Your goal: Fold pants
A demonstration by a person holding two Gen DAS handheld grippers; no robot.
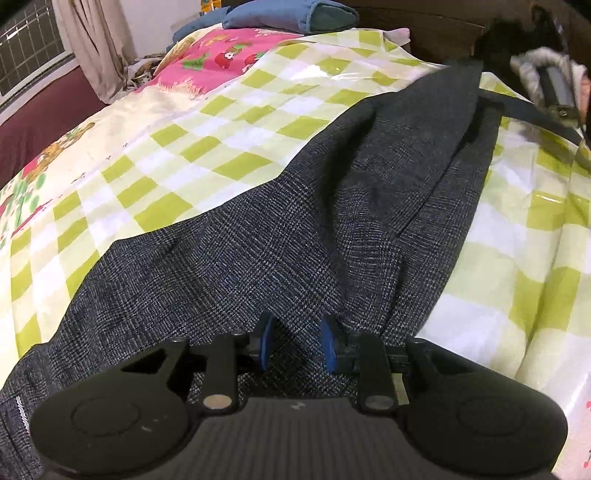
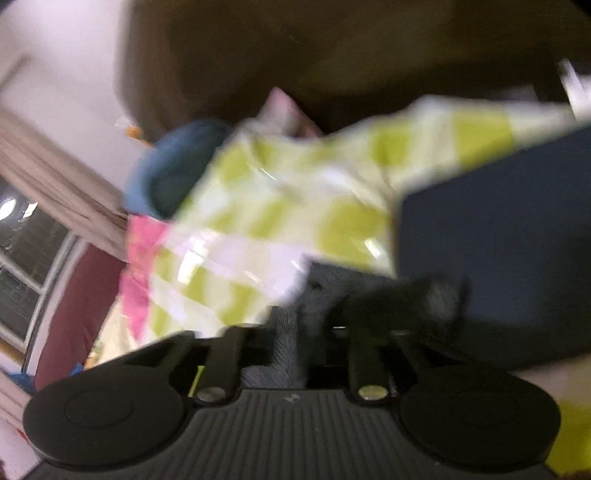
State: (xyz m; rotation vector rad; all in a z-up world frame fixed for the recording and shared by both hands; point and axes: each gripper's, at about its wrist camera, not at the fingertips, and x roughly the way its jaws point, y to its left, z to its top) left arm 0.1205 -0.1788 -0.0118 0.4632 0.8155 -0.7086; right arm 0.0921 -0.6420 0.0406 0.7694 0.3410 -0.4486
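While my left gripper (image 1: pixel 295 341) points down at the pants (image 1: pixel 280 229), its 2 blue pads (image 1: pixel 266 341) stand a little apart with a raised fold of the dark checked cloth between them, clamped on that fold near the waist end. My right gripper (image 2: pixel 295 332) is blurred in its own view; its jaws are together, and grey woven cloth of the pants (image 2: pixel 291 354) sits right between them, so it seems to pinch that cloth. From the left view my right gripper (image 1: pixel 550 88) shows at the far end of the pants, by the leg ends. The pants lie lengthwise across the green and white checked bedsheet (image 1: pixel 207 140), legs side by side. Beyond the pants, a pink printed cover (image 1: pixel 229 55) and a blue folded cloth (image 1: pixel 291 14) lie at the head of the bed.
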